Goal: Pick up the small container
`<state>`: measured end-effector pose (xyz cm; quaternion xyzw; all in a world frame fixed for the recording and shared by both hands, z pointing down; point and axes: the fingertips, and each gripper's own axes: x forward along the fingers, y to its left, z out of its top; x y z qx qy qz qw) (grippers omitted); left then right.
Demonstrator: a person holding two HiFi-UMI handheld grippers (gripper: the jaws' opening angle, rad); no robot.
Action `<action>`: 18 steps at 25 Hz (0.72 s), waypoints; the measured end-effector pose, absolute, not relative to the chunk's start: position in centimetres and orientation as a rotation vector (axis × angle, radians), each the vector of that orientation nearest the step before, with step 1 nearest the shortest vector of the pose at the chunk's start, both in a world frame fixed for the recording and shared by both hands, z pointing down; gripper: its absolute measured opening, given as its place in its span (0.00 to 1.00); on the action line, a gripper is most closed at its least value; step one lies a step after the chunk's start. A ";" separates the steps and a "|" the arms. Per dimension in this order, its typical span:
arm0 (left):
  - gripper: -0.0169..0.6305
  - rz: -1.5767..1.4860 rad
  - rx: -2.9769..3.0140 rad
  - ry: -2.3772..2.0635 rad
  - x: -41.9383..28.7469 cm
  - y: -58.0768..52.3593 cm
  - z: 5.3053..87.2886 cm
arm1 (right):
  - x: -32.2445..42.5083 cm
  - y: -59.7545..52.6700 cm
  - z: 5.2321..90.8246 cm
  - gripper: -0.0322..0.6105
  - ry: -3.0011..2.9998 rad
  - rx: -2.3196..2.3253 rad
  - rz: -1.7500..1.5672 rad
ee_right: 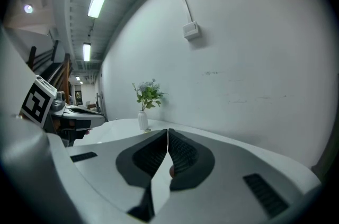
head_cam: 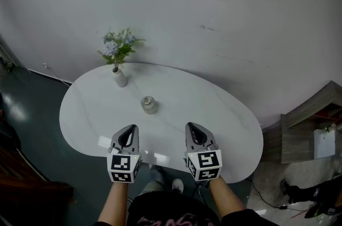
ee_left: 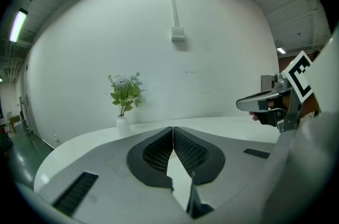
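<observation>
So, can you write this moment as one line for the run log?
left gripper: shut, empty | right gripper: shut, empty | small round clear container: untouched on white oval table

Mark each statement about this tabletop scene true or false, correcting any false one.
1. The small container stands on the white table, touched by neither gripper. True.
2. The left gripper has its fingers spread wide. False: they are closed together, empty.
3. The vase of flowers stands nearer the wall than the container. True.
4. The right gripper grips the container. False: it is shut and empty, short of the container.
5. The vase lies tipped over. False: it stands upright.
</observation>
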<state>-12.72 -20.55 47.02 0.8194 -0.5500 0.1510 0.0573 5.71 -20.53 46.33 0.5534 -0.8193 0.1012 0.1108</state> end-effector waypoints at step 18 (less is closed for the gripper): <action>0.05 0.486 2.486 -1.575 -12.0 -25.6 50.1 | 4.2 -23.9 49.2 0.15 -2.361 1.610 0.371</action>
